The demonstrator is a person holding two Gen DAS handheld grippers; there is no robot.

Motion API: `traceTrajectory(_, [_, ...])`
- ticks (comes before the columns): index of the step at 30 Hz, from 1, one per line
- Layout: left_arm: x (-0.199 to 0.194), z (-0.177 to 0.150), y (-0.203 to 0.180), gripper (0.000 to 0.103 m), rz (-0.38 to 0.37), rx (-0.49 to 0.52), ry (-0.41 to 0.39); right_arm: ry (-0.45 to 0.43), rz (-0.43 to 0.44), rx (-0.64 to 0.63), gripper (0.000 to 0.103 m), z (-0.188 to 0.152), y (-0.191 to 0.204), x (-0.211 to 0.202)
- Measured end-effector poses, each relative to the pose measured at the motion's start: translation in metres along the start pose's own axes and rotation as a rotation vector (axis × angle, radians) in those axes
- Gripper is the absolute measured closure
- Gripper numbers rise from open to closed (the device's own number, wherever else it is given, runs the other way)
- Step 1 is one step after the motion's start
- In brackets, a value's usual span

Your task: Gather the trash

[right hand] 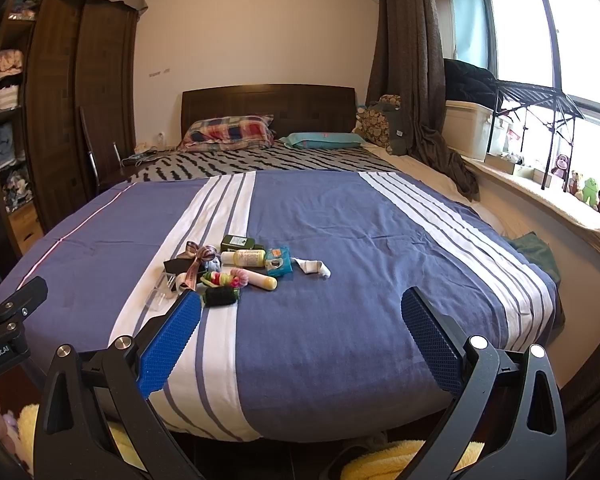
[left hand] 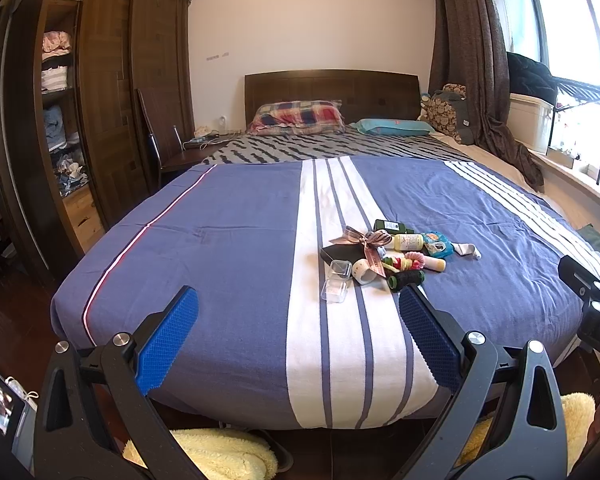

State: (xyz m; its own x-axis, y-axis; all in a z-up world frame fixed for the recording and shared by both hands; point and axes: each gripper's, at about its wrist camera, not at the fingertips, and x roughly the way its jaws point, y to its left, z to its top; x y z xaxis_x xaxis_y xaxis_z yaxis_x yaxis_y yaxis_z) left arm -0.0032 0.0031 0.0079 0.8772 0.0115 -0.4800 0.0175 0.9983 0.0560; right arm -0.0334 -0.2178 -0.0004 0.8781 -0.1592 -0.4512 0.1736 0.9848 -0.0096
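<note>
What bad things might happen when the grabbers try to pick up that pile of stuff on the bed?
1. The pile is tightly packed, so the open left gripper might pinch two things together.
2. The clear plastic boxes are see-through and smooth, so they could slip out.
3. The soft blue bedspread could get caught in the jaws of the right gripper.

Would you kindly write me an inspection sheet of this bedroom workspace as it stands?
Surface: blue-and-white striped bedspread, smooth, covering the near end of the bed.
Job's things: small pile on the white stripe: ribbon bow, yellow bottle, dark green bottle, clear plastic boxes, black thread spool, blue packet.
Clutter: white sock beside the pile; green cloth at the bed's edge.
Grippers: left gripper and right gripper, jaws wide apart, empty.
Cables: nothing seen.
Surroundings: wardrobe, curtain, window.
</note>
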Motion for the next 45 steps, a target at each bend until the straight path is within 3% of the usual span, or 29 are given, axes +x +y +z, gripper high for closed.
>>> traceTrajectory(45, [-0.0049, 0.0007, 0.0013, 0.008, 0.011, 0.001, -0.017, -0.01, 0.02, 0.001, 0.003, 0.0035, 0.0026, -0.002])
